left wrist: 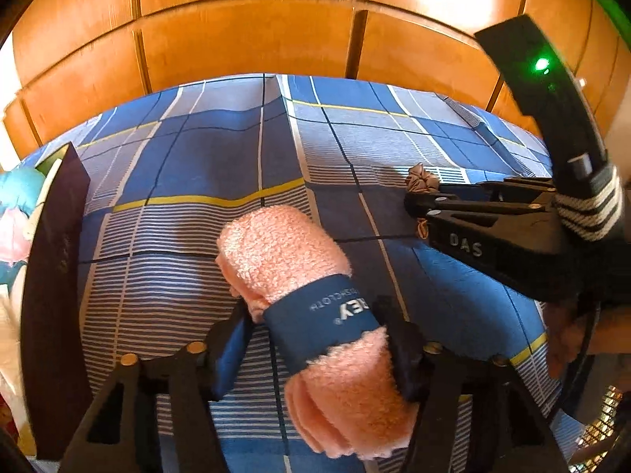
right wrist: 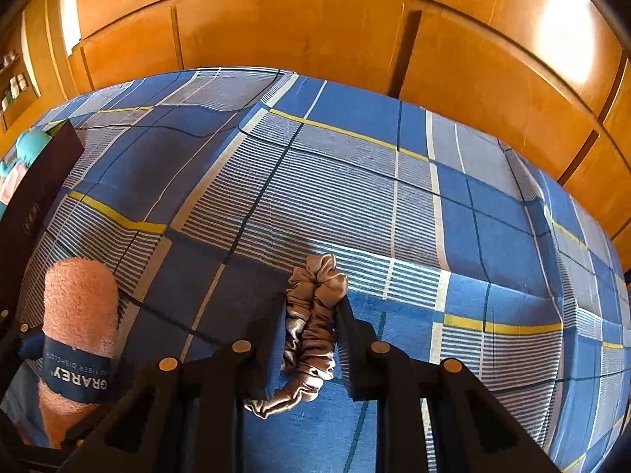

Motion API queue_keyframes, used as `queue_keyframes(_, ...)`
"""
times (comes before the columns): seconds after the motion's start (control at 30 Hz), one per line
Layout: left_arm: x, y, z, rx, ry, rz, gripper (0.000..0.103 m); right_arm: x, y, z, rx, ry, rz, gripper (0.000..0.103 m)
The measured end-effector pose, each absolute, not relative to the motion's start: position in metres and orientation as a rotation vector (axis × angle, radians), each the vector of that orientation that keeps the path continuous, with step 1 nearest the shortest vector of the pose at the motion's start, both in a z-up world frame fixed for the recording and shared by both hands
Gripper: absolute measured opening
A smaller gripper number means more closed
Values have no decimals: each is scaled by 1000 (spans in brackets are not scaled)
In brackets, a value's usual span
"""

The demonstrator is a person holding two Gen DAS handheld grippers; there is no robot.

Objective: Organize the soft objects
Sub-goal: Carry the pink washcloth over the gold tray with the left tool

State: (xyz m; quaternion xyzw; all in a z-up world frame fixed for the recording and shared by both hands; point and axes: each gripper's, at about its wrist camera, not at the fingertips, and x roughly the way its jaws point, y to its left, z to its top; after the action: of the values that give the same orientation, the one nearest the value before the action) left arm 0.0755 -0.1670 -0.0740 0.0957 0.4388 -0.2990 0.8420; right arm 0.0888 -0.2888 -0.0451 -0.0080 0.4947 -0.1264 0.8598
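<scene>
My left gripper (left wrist: pixel 315 327) is shut on a rolled pink dishcloth (left wrist: pixel 284 248) with a dark blue paper band, held above the blue plaid bedspread (left wrist: pixel 197 165). The roll also shows at the lower left of the right wrist view (right wrist: pixel 79 307). My right gripper (right wrist: pixel 311 315) is shut on a taupe satin scrunchie (right wrist: pixel 315 295), pinched between the jaws. In the left wrist view the right gripper (left wrist: pixel 418 197) is at the right with the scrunchie (left wrist: pixel 422 179) at its tip.
A dark box (left wrist: pixel 55 276) stands at the left edge of the bed, with teal and pink soft things (left wrist: pixel 15 213) inside; the box shows in the right wrist view (right wrist: pixel 35 197) too. Wooden wardrobe doors (right wrist: pixel 315 19) rise behind the bed.
</scene>
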Motion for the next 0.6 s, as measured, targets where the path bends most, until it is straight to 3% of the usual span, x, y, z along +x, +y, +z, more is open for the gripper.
queue_keyframes(0.17,72,-161,-68,200,926,-643,43,88,-290,-46,-8,1022,-270,22)
queue_keyframes(0.6,62,-124,-12,206,770,-538,43,88,-282,-47,-76,1005,-281,22)
